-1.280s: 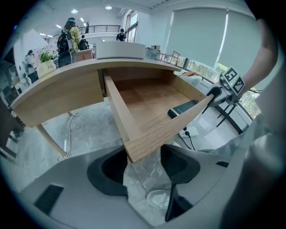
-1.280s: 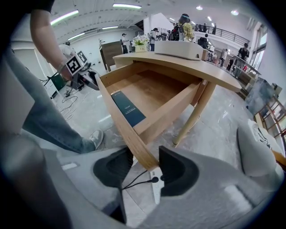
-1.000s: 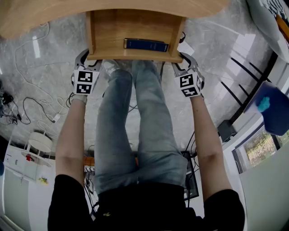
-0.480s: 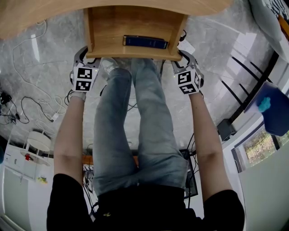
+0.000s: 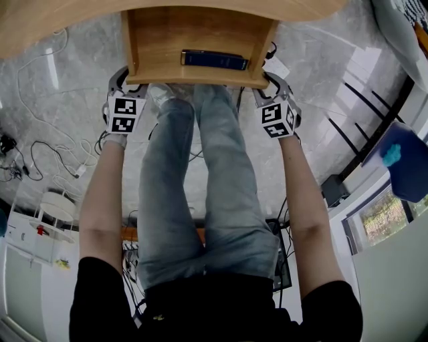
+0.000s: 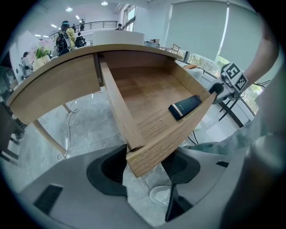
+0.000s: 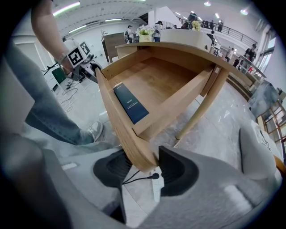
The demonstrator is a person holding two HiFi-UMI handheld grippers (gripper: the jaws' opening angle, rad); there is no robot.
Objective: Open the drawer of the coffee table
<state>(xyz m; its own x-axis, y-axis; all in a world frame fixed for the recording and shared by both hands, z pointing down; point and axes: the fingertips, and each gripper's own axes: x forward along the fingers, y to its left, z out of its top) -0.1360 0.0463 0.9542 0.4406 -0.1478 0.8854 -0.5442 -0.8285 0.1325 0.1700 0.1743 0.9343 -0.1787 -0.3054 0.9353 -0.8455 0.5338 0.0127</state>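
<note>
A glossy grey marble-veined floor point(image 5: 73, 107) runs through the room and mirrors the lights in pale streaks. A tangle of black and white cables point(image 5: 47, 157) lies on it at the left, near a white round tiered stand point(image 5: 57, 210). A white power strip point(image 7: 156, 185) lies on the floor too. On the right stand black metal bars point(image 5: 371, 110) and a pale upholstered seat point(image 7: 257, 147). A tall window with a white roller blind point(image 6: 196, 31) fills the far wall on that side. Round ceiling spotlights point(image 6: 69, 9) and long strip lights point(image 7: 67, 8) shine above, and a railed upper gallery point(image 7: 234, 31) crosses the far end.
</note>
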